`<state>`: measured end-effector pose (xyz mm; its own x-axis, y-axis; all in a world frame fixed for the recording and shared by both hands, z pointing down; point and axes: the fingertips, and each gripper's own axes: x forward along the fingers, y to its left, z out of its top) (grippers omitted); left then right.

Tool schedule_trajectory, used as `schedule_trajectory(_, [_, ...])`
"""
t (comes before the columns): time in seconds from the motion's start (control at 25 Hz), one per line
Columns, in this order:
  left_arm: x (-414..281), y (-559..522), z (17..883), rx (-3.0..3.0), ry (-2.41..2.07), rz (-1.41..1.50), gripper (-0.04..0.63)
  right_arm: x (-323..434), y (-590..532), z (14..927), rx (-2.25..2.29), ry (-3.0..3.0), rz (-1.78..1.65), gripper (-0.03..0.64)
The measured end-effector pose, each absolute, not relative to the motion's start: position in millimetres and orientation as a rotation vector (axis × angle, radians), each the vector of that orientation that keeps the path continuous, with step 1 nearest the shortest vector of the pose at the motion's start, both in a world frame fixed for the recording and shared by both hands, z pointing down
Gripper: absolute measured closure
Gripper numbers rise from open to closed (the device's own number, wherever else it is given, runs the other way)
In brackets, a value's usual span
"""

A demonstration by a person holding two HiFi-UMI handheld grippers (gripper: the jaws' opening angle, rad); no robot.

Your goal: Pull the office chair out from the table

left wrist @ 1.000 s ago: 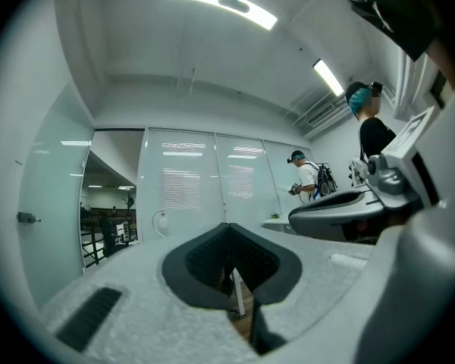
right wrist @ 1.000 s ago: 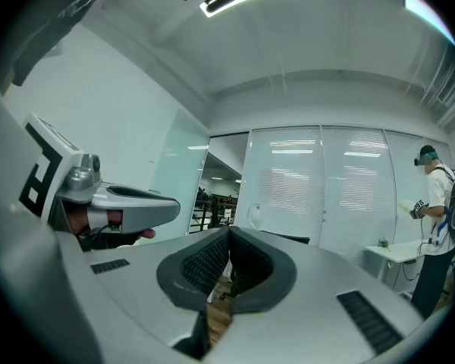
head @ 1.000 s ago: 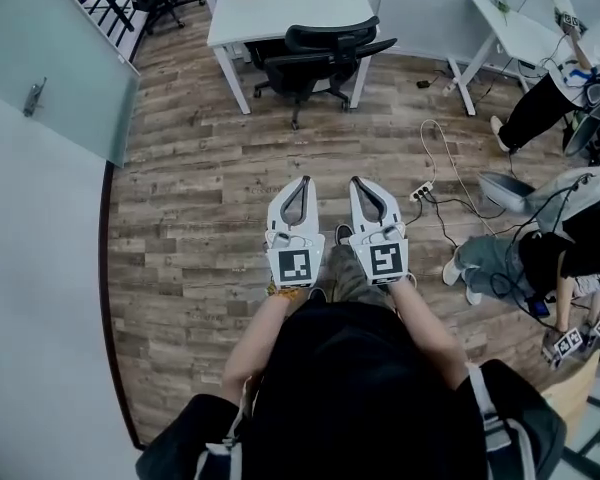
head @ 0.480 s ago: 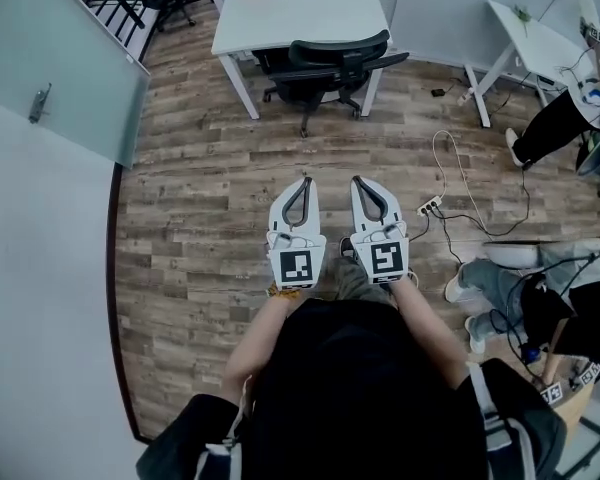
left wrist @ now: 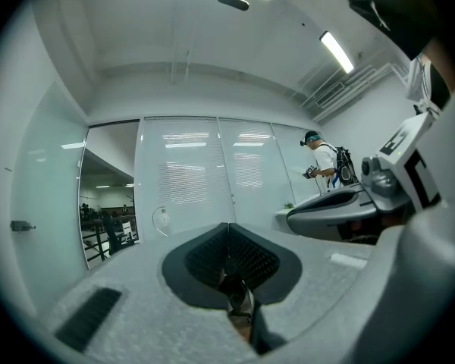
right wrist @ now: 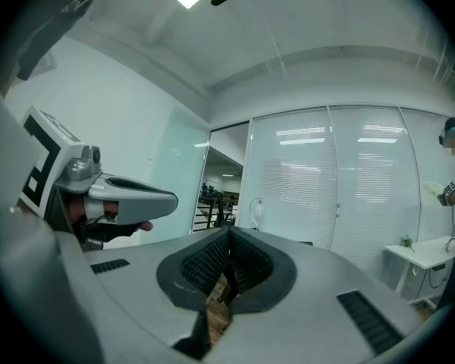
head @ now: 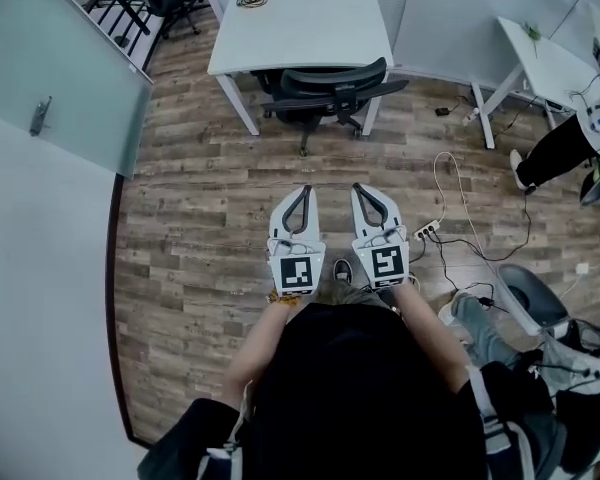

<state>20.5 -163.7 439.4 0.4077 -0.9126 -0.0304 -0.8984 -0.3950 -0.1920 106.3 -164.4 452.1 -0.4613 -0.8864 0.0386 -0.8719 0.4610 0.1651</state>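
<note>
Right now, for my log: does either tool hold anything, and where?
Nothing. Left tool and right tool are shut and empty; black office chair untouched.

The black mesh office chair [head: 332,90] and the white rectangular table [head: 305,30] it is tucked under now lie nearer than a second ago. The stretch of wood-plank floor [head: 200,198] between them and the left gripper [head: 303,190] and right gripper [head: 359,187] has grown shorter. The white power strip [head: 426,231], earlier ahead and to the right of the right gripper, is now just beside it. The seated person in grey trousers [head: 480,330] on the right has dropped back to the near right corner.
</note>
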Motion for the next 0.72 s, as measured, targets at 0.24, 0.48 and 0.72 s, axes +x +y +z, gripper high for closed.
schedule_trajectory(0.24, [44,-203,451,-2.472,1.679,-0.133,0.575,134,-202,459,1.487,-2.591,-0.193,0.611])
schedule_trajectory(0.48, [69,-227,459,-2.484,1.672,-0.139,0.575,159,-230,473,1.484,-2.578,-0.176,0.611])
schedule_trajectory(0.72, [78,-245,463,-2.48,1.648,-0.167,0.575,170,-248,477,1.495,-2.575,-0.159,0.611])
